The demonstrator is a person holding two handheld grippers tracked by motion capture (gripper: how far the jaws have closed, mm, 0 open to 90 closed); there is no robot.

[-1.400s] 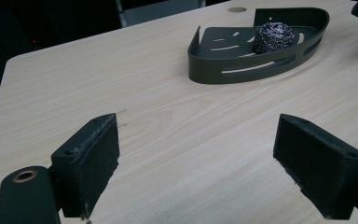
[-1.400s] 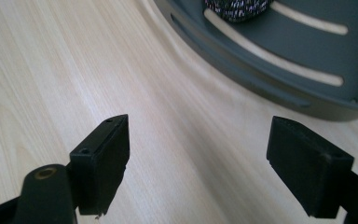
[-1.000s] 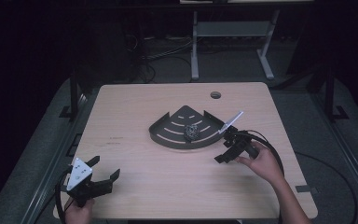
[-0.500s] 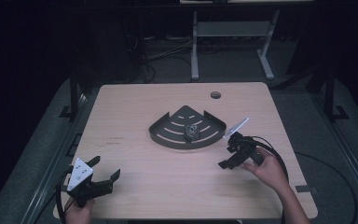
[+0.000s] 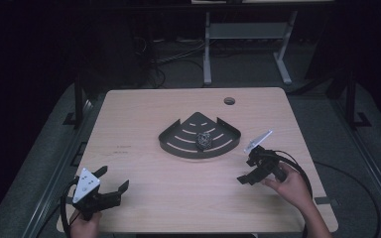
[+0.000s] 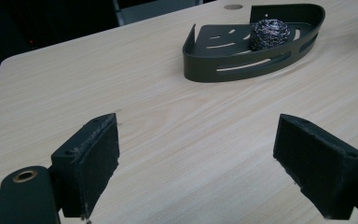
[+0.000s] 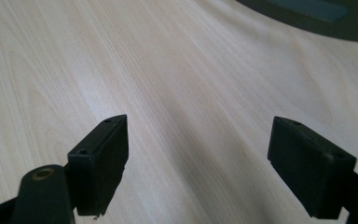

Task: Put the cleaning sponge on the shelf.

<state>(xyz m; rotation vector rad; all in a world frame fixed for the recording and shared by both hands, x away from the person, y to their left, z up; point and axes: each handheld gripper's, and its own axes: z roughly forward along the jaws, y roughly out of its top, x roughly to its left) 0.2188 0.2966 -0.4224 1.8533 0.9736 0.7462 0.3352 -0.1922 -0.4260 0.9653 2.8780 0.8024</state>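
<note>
Both tongs stood wide open and empty: the left gripper (image 5: 104,186) low over the wooden table (image 5: 144,114), the right gripper (image 5: 246,170) with jaws just opened further. Ahead of both, nearer the right one, the steel-wool ball (image 5: 203,140) lay inside the dark corner tray (image 5: 176,148).

My count from the remote station: one worktop (image 5: 144,148), pale wood. One dark quarter-round slotted tray (image 5: 178,144). One steel-wool scouring ball (image 5: 203,140), lying in that tray. Two tongs: left tongs (image 5: 113,184), one; right tongs (image 5: 247,170), one. One round hole (image 5: 229,101) in the worktop.
</note>
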